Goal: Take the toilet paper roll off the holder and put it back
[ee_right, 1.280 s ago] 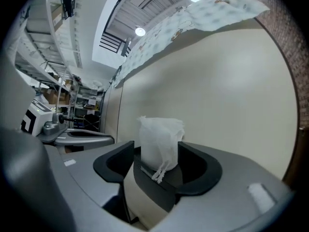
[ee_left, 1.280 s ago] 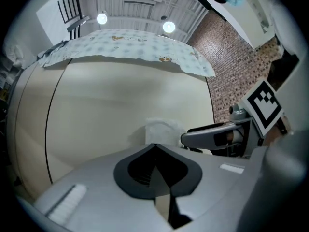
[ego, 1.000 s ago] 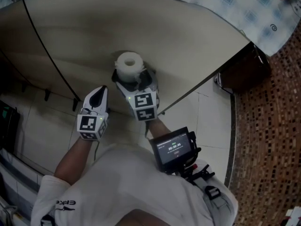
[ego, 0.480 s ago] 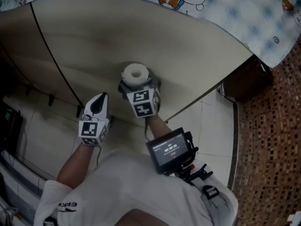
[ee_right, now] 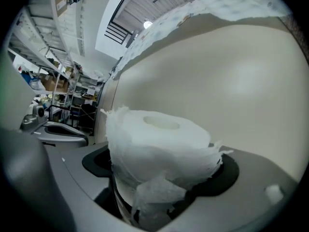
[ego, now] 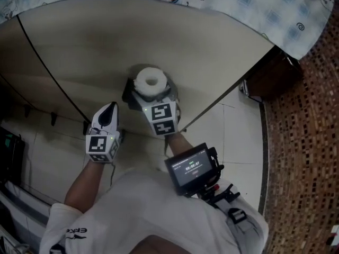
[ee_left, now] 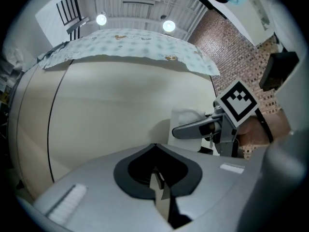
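A person in a white shirt holds a claw in each hand, seen from above. The right claw (ego: pixel 152 97) is closed on a white toilet paper roll (ego: pixel 150 80), its two jaws pressing the roll's sides. The roll stands upright between the jaws with its hollow centre facing up. Loose, ragged sheets hang down its side nearest the claw's body. Just beyond the right claw and the roll rises a plain beige panel (ego: pixel 175 41); whether the roll touches it cannot be told. A pale patterned cloth (ego: pixel 254 4) lies along the panel's top edge, well past both claws.

The left claw (ego: pixel 109 110) is to the left of the right claw and a little behind it. Its jaws are pressed together with nothing between them, and it points level at the same panel. Behind the right claw, a small lit screen (ego: pixel 193 168) sits at the person's chest.
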